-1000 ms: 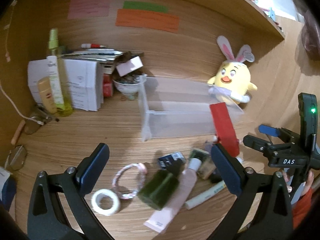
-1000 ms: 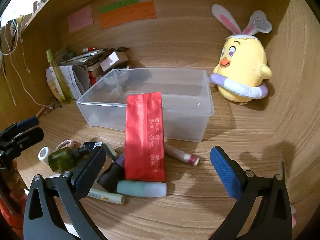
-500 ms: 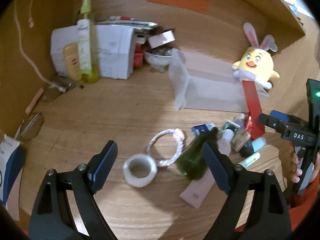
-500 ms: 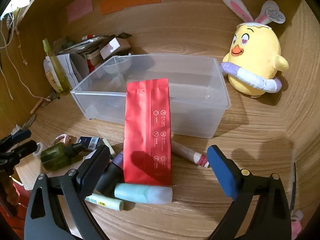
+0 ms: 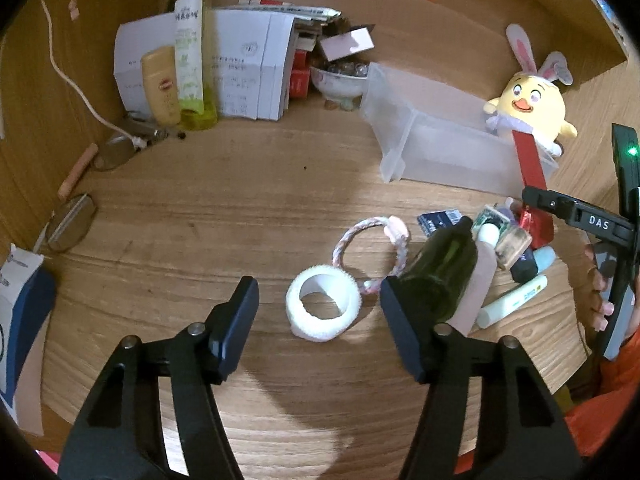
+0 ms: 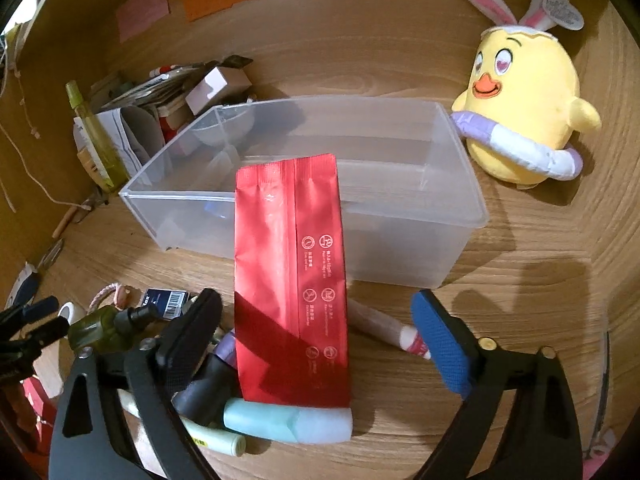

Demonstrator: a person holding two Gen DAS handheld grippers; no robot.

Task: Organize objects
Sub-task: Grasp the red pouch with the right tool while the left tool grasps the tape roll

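Note:
In the left wrist view a white tape roll [image 5: 322, 308] lies on the wooden desk between the fingers of my left gripper [image 5: 320, 300]. Its jaws are closing and the pads stand clear of the roll. A braided hair tie [image 5: 372, 240] and a dark green bottle [image 5: 440, 268] lie just beyond. In the right wrist view a red pouch [image 6: 292, 272] leans on the clear plastic bin [image 6: 460, 216]. My right gripper [image 6: 316, 308] straddles the pouch's lower half, jaws closing, pads not touching. A teal tube [image 6: 288, 424] lies under the pouch.
A yellow plush chick [image 6: 528, 120] sits right of the bin. White boxes [image 5: 240, 68], bottles and a bowl [image 5: 340, 80] crowd the back left corner. Glasses [image 5: 72, 224] and a cable lie at the left. Small tubes and a barcode box [image 5: 438, 220] are piled before the bin.
My left gripper dropped toward the tape roll and its jaws narrowed around it. The right gripper came closer to the red pouch with slightly narrower jaws.

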